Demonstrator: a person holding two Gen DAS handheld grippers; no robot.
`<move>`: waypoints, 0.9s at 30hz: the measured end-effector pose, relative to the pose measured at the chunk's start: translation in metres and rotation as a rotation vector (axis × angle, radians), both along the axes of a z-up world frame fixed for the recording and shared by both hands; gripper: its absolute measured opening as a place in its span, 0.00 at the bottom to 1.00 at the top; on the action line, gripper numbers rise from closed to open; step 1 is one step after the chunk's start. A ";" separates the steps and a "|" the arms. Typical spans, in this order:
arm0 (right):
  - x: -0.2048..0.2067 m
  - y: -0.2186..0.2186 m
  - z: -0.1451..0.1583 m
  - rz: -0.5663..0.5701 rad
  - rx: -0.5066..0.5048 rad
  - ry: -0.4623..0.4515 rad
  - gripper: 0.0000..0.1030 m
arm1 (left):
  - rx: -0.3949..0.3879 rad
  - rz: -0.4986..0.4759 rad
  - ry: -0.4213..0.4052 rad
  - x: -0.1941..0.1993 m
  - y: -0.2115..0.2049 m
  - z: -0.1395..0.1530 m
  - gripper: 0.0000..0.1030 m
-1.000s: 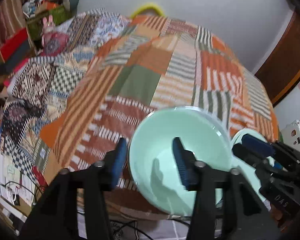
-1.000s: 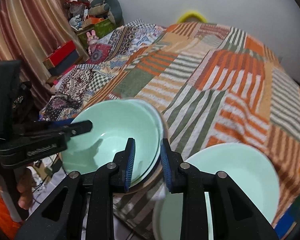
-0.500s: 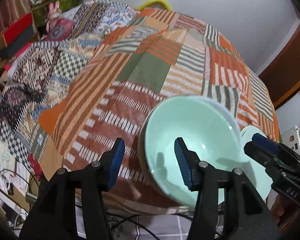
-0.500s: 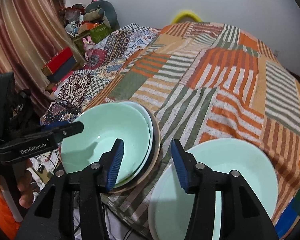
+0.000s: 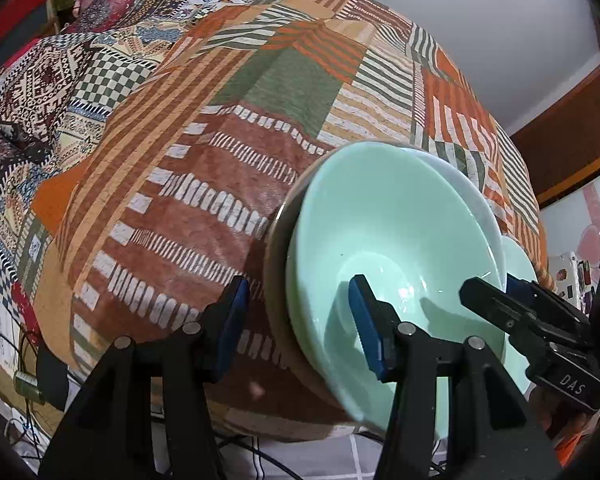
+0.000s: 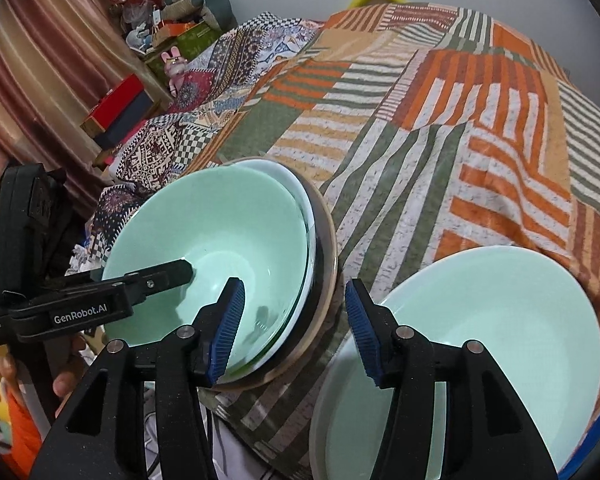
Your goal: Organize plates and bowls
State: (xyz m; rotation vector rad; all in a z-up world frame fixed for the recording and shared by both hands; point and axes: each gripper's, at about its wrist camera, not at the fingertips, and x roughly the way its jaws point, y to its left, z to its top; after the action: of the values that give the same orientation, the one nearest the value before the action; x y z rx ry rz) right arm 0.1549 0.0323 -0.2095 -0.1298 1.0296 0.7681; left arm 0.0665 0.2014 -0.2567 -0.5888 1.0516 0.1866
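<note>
A mint-green bowl (image 5: 384,240) (image 6: 220,232) is nested in a paler bowl on a brown-rimmed plate (image 6: 327,240), near the bed's front edge. A mint-green plate (image 6: 480,340) lies to its right; its edge shows in the left wrist view (image 5: 520,264). My left gripper (image 5: 296,324) is open, its jaws straddling the stack's near-left rim without touching; it also shows in the right wrist view (image 6: 156,280). My right gripper (image 6: 292,328) is open and empty, straddling the stack's right rim, between stack and plate.
The dishes sit on a patchwork bedspread (image 6: 420,120) in orange, green and white stripes. Boxes and stuffed toys (image 6: 160,40) stand by a curtain at far left. Cables lie on the floor (image 5: 20,360) below the bed's front edge. A brown door (image 5: 572,128) is at right.
My right gripper has opened wide from nearly shut. My left gripper has shifted left and moved closer, so its jaws now straddle the stack's left rim.
</note>
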 end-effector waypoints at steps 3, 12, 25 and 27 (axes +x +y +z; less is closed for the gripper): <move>0.003 0.002 -0.003 0.007 0.002 0.017 0.37 | -0.009 -0.008 -0.002 0.005 0.000 -0.001 0.50; 0.008 0.005 -0.007 0.001 0.007 0.026 0.32 | -0.020 -0.019 -0.006 0.016 -0.001 -0.002 0.47; 0.011 0.006 0.000 -0.018 -0.011 0.032 0.31 | 0.011 -0.025 0.003 0.010 -0.008 0.005 0.47; 0.012 0.005 0.001 -0.020 -0.006 0.031 0.31 | 0.018 -0.031 0.004 0.009 -0.010 0.007 0.47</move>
State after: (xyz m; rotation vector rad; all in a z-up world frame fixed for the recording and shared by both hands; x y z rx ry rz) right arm 0.1666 0.0373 -0.2084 -0.1133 1.0611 0.7514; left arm 0.0754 0.1917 -0.2501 -0.5561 1.0616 0.1697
